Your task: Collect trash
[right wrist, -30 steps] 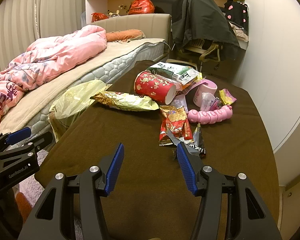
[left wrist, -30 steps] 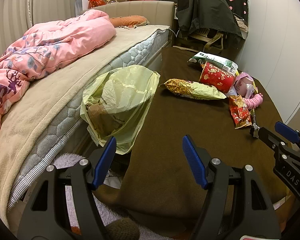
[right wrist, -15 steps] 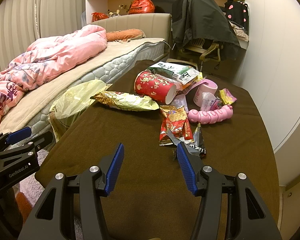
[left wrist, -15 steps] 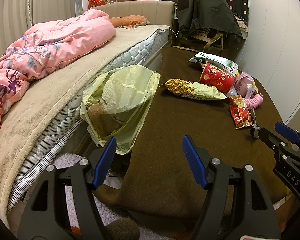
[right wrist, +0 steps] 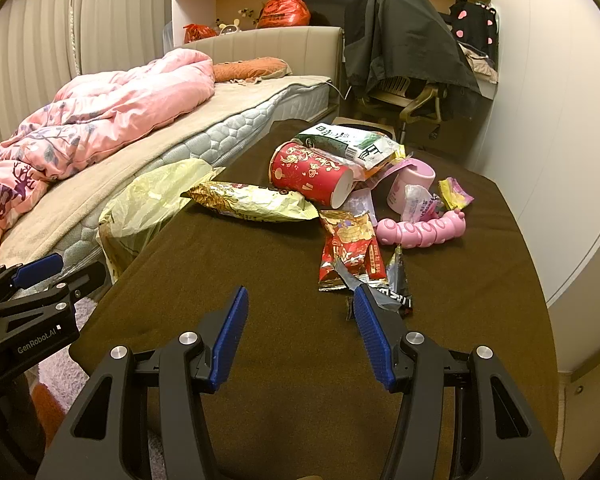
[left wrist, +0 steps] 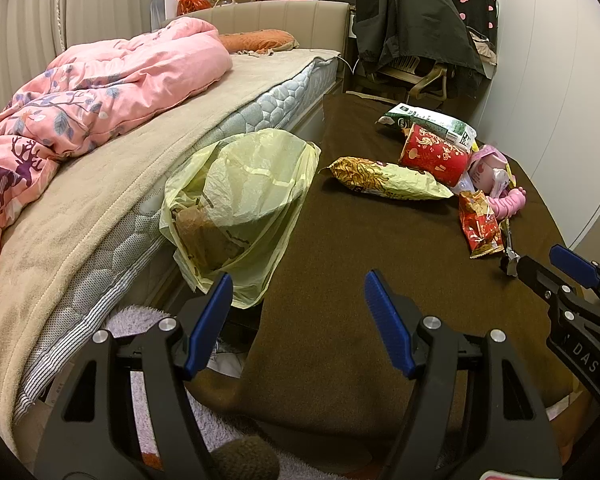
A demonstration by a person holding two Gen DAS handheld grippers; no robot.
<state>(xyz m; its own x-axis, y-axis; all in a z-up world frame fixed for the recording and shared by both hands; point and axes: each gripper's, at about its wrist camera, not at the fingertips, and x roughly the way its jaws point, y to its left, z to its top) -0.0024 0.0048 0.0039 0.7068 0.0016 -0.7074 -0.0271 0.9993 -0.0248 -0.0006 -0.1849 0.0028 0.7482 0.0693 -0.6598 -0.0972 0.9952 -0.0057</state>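
A yellow trash bag (left wrist: 244, 204) hangs open at the left edge of the brown-covered table (left wrist: 372, 248), also seen in the right wrist view (right wrist: 152, 204). Trash lies on the table: a gold snack bag (right wrist: 248, 202), a red paper cup (right wrist: 310, 172) on its side, a green-white wrapper (right wrist: 348, 142), a red packet (right wrist: 350, 248) and a dark wrapper (right wrist: 396, 280). My left gripper (left wrist: 298, 316) is open and empty, near the bag's lower edge. My right gripper (right wrist: 300, 332) is open and empty, its right finger just short of the dark wrapper.
A pink caterpillar toy (right wrist: 420, 230), a pink cup (right wrist: 412, 184) and small pink wrappers lie at the table's right. A bed with a pink duvet (right wrist: 100, 120) runs along the left. A chair draped in a dark jacket (right wrist: 400, 48) stands behind the table.
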